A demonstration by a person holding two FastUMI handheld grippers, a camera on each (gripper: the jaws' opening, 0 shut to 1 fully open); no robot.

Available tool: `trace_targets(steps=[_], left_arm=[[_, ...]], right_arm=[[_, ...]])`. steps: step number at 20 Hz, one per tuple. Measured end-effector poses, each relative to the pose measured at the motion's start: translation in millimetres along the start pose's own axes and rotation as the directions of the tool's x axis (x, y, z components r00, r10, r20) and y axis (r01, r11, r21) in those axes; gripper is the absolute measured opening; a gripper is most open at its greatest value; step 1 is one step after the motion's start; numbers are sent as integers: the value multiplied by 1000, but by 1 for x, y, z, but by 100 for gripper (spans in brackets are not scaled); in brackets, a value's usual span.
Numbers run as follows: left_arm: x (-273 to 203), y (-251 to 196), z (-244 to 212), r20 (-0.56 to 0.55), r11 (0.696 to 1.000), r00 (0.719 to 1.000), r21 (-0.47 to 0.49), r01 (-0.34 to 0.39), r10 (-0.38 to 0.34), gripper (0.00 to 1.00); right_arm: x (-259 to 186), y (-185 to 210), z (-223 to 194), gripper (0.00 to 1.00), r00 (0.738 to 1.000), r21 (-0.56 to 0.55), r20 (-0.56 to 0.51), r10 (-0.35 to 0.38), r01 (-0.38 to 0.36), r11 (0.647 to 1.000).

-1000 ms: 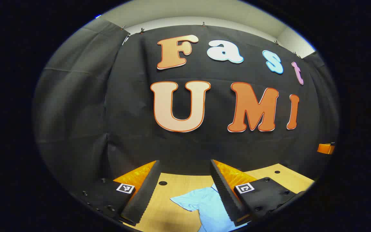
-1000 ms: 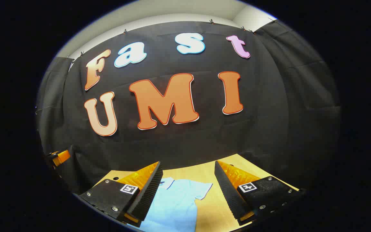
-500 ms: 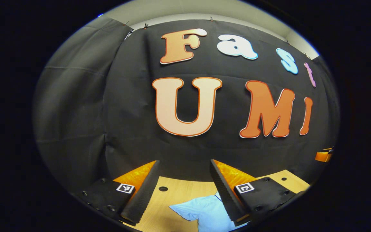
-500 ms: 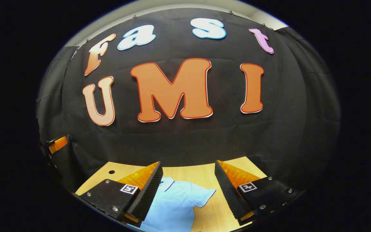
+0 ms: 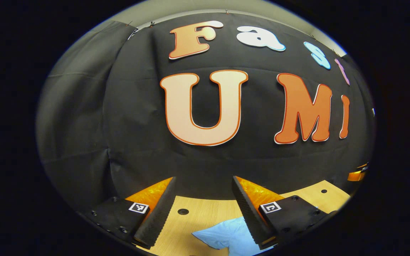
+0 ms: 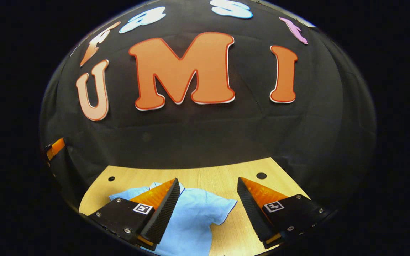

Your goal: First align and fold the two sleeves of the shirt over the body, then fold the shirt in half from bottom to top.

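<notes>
- The table [image 6: 198, 176] fills more of the right gripper view than a second ago — we have tipped that tool down and forward toward the shirt [image 6: 194, 220].
- The shirt lies flat on the table, collar toward the booth wall; far more of it shows now, both sleeves spread, nothing folded yet.
- In the left gripper view its near sleeve [image 5: 222, 234] has slid lower and nearer our left gripper [image 5: 203, 208].
- The right gripper [image 6: 208, 209] hangs above the shirt, beside its other sleeve [image 6: 222, 209].
- Both pairs of fingers stand wide apart, holding nothing — we judge this the approach before the first sleeve grab.
</notes>
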State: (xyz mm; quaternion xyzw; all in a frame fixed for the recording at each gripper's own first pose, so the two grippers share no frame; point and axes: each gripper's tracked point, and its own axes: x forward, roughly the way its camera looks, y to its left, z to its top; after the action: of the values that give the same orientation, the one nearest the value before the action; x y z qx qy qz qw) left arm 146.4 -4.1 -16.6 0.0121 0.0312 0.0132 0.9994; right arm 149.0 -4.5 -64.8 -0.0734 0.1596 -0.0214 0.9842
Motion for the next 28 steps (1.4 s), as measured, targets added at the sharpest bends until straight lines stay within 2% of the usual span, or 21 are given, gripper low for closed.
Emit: trace_targets(steps=[3,7,10,13,15,18,22,26,28], left_arm=[[6,-2,-10,-12,999,1000,-17,27,-27,98],[15,8,-25,-42,999,999,-23,26,-27,98],[20,22,-33,-56,999,998,-31,14,-16,98],[22,33,-42,-69,999,998,-37,-4,2,98],[25,40,-48,-80,999,997,-40,-13,9,98],[28,50,-60,-108,999,994,-38,-26,22,96],[31,61,-71,-131,999,991,-31,-43,39,98],[31,64,-76,-145,998,989,-40,-47,41,98],[30,69,-79,-152,997,987,-47,-56,48,98]], right_arm=[[20,-9,-31,98,990,17,-135,-48,50,999],[58,-22,-67,98,948,77,-309,-77,106,991],[91,-42,-101,98,891,49,-438,-118,155,987],[116,-53,-137,100,817,42,-562,-133,189,981],[125,-57,-161,98,766,28,-629,-136,197,980],[138,-64,-188,98,705,1,-691,-156,217,976],[148,-66,-215,98,652,-30,-738,-173,224,974],[151,-63,-231,99,617,-60,-765,-183,215,975],[153,-61,-235,99,604,-36,-781,-160,212,977]])
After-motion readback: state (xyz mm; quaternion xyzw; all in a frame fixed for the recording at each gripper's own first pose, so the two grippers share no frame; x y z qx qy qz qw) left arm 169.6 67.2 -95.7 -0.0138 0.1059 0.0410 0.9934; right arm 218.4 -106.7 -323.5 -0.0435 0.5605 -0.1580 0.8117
